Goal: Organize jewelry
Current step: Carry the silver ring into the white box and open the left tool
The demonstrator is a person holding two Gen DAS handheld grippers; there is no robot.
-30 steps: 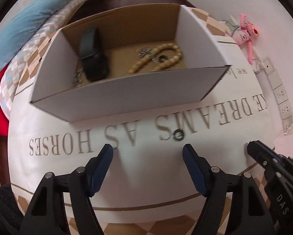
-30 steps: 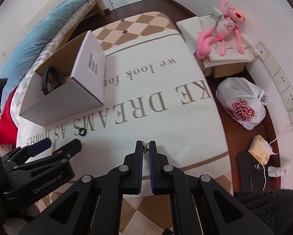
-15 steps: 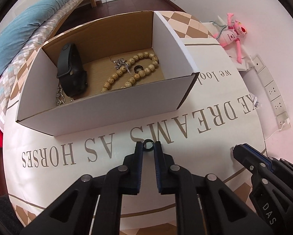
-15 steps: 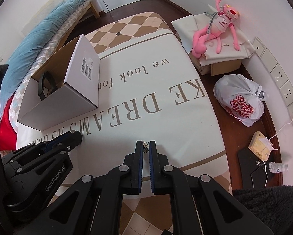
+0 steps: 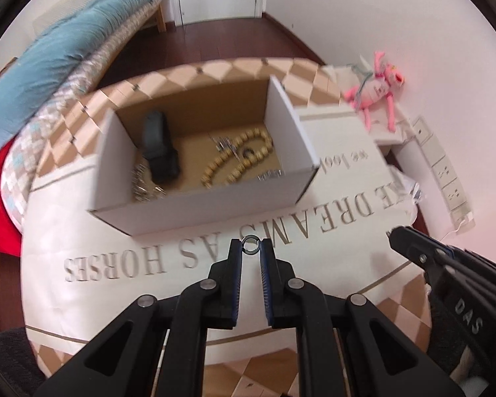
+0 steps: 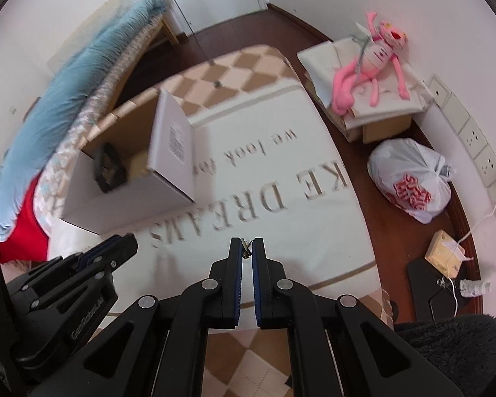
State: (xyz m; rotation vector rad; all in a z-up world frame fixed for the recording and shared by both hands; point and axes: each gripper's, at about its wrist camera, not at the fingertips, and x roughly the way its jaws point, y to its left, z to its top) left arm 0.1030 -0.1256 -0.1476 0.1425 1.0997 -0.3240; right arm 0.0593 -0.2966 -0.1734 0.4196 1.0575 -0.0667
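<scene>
The left gripper [image 5: 250, 245] was clenched on a small dark ring [image 5: 250, 244], pinched between its fingertips above the lettered white cloth [image 5: 195, 301], just near of the open cardboard box [image 5: 215, 205]. The right gripper [image 6: 247, 248] was likewise closed, grasping a small metallic piece [image 6: 246, 250] at its tips; the piece was too small to identify further. Inside the box lay a beaded bracelet [image 5: 238, 162], a black band [image 5: 158, 152] toward the left wall, a second dark ring [image 5: 247, 154] within the bracelet's loop, and a silver chain [image 5: 145, 188] at the near-left corner. A pink plush toy [image 6: 370, 66] rested on a covered carton at far right.
</scene>
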